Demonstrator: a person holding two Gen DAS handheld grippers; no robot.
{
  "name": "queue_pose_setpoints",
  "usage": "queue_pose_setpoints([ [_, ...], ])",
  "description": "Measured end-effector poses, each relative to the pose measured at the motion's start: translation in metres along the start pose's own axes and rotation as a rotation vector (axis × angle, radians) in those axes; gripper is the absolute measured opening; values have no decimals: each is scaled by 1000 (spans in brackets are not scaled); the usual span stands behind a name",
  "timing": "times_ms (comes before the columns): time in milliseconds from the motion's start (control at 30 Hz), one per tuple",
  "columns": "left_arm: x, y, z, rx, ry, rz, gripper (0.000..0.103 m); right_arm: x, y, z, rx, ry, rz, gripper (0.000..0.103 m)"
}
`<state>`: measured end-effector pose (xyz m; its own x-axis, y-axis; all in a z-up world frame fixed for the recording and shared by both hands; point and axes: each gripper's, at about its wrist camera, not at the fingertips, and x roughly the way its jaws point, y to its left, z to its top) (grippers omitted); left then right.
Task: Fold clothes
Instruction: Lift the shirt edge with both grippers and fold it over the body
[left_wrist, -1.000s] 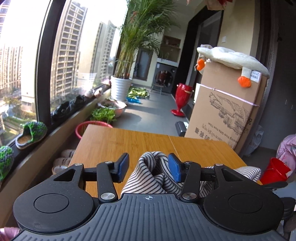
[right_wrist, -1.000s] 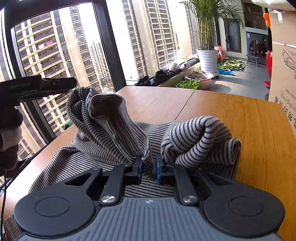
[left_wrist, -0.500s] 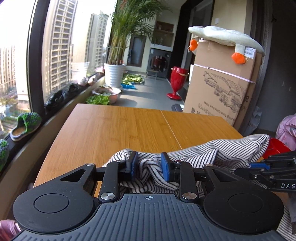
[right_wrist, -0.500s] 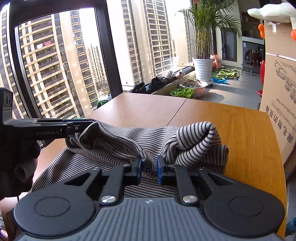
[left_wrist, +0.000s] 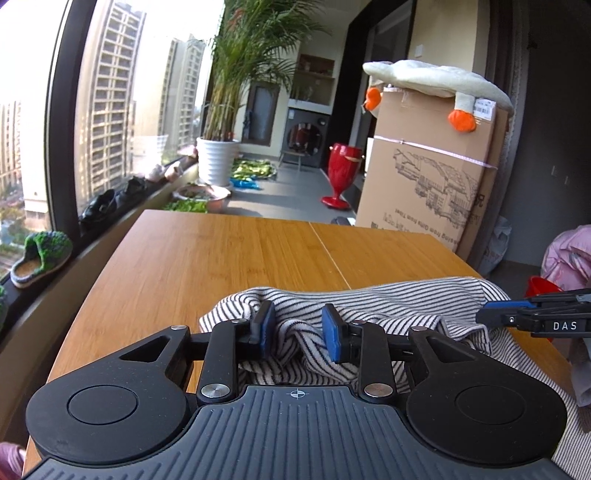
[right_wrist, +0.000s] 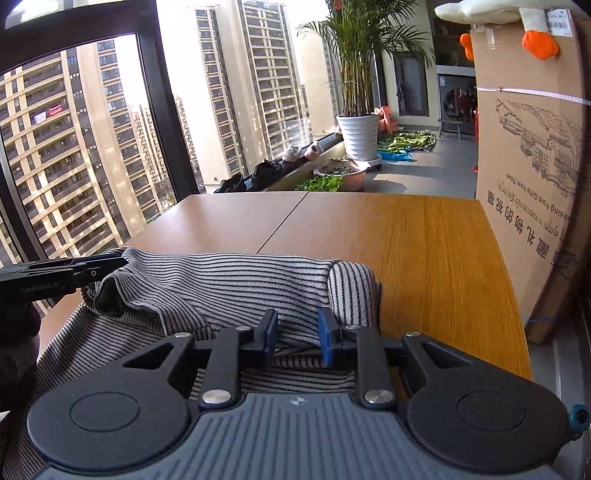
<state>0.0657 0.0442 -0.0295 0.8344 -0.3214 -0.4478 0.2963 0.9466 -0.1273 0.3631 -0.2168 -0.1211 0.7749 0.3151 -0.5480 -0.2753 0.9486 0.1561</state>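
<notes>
Balcony room, tall windows, wooden counter (left_wrist: 229, 258) running toward the top of frame. Striped garment (left_wrist: 369, 302) lies bunched along the counter's near edge, lower centre in both views.

Left tongs (left_wrist: 298, 330): bottom centre of the left view, jaws a moderate way apart, with a crumpled fold of the garment filling the gap. Pads look pressed into the cloth on both sides, so clamped on it.

Right tongs (right_wrist: 297, 331): bottom centre of the right view, jaws have just been opening. Folded edge of the garment sits between them and just beyond, but the pads stand clear of it, not gripping. In the left view these tongs poke in from the right edge at the garment's far end.

Cardboard box (left_wrist: 428, 177) upper right, potted palm (left_wrist: 221, 147) upper centre.
</notes>
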Motion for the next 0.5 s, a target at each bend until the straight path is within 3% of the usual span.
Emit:
queue_pose_setpoints([
  [133,12,-15,8,112,-33,47,35,-3,3,-7,-25,6,-31,22],
  [233,-6,-12,29,-7,-20,46,34,-5,6,-11,-42,3,-42,22],
  [300,-27,-18,42,-33,-49,34,40,-10,8,-15,-57,-3,-48,22],
  [400,-38,-44,49,89,-97,53,43,-15,10,-17,-59,-2,-47,22],
  [500,-13,-49,38,100,-16,44,44,-22,7,-16,-57,7,-54,22],
])
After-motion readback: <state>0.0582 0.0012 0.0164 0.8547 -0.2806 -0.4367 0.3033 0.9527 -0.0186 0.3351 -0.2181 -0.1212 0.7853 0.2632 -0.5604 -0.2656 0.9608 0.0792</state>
